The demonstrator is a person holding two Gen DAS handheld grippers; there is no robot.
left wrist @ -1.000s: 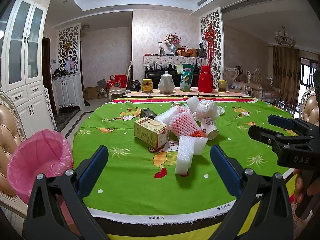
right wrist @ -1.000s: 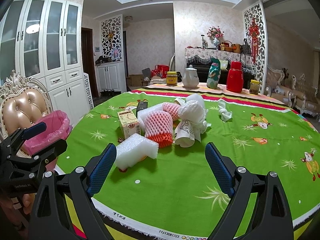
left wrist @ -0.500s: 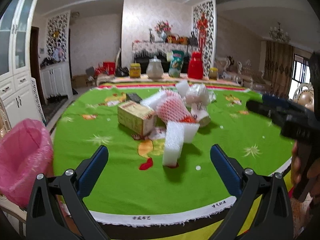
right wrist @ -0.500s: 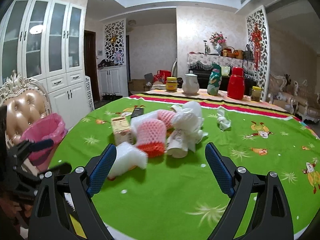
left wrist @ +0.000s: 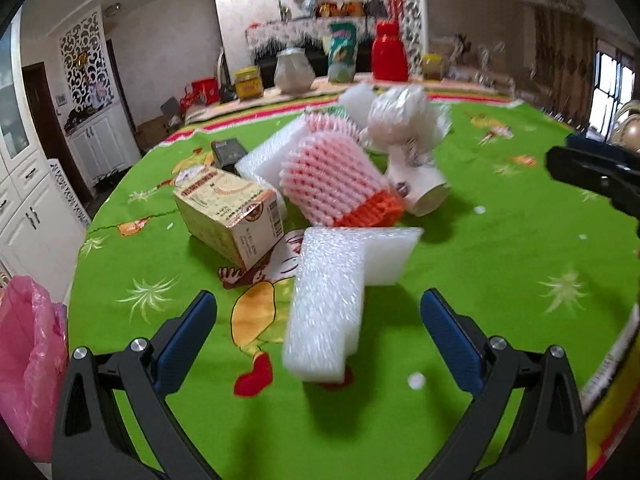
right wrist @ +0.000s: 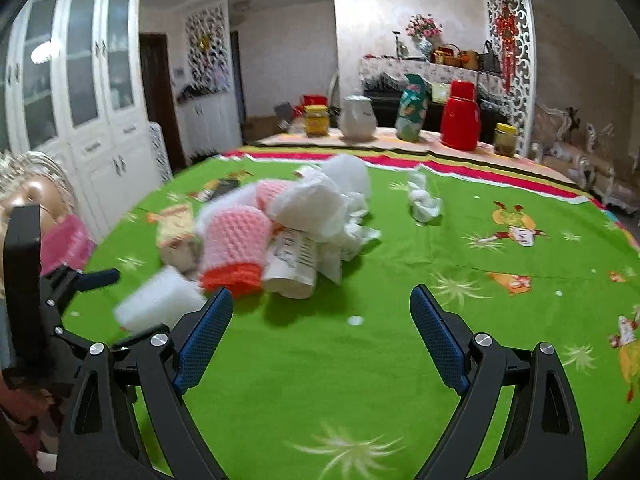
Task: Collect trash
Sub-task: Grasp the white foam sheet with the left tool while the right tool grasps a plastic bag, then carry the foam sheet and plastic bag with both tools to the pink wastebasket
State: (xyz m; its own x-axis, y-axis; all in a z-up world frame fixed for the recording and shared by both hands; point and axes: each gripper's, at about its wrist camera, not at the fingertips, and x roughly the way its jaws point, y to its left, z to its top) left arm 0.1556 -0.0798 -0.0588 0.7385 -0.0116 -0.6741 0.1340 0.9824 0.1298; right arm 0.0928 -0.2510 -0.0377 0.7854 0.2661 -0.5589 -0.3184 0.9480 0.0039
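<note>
A heap of trash lies on the green tablecloth (left wrist: 500,264): a white foam block (left wrist: 332,300), a pink-and-orange foam net (left wrist: 336,184), a yellow carton (left wrist: 228,216), a paper cup (left wrist: 420,188) and a white plastic bag (left wrist: 400,120). My left gripper (left wrist: 318,344) is open, its fingers either side of the foam block's near end, just short of it. My right gripper (right wrist: 322,332) is open over bare cloth, in front of the foam net (right wrist: 236,248) and cup (right wrist: 292,264). A crumpled tissue (right wrist: 424,204) lies apart to the right.
A pink-lined bin (left wrist: 28,360) stands off the table's left edge. A red thermos (right wrist: 460,116), white teapot (right wrist: 358,118), green bag (right wrist: 412,108) and jars (right wrist: 316,120) line the far side. A black remote (left wrist: 228,152) lies behind the carton.
Both grippers have moved forward over the table toward the heap. The left one now has the foam block close between its open fingers; the bin has slid to the left edge of view.
</note>
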